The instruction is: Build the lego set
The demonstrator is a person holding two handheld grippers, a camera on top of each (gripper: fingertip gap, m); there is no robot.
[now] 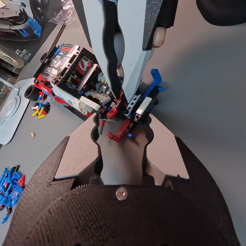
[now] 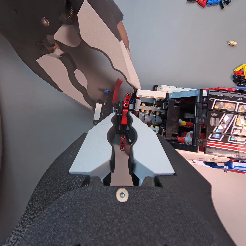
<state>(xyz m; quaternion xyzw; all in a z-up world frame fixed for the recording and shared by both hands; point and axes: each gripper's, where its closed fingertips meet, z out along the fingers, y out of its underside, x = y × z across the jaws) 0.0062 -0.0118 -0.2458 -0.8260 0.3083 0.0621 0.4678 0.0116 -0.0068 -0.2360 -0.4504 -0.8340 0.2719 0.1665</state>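
The partly built lego car (image 1: pixel 63 74) lies on the grey table with its open rear end towards me; in the right wrist view (image 2: pixel 199 119) it runs off to the right. My left gripper (image 1: pixel 123 117) is open, and its jaws stand wide on either side of the car's rear frame. My right gripper (image 2: pixel 122 114) comes down from above in the left wrist view (image 1: pixel 119 97). It is shut on a small red piece (image 2: pixel 124 118) at the middle of the rear frame. A red L-shaped beam (image 1: pixel 119 133) and a blue L-shaped beam (image 1: pixel 154 82) stick out from the rear.
A pile of blue and red pins (image 1: pixel 10 182) lies at the left. Mixed small yellow, red and black pieces (image 1: pixel 40 109) and one tan piece (image 1: pixel 33 134) lie near the car's wheel. A grey tray (image 1: pixel 9 110) and the set's box (image 1: pixel 20 26) stand at the far left. Both grippers' tips are close together, under 4 cm apart.
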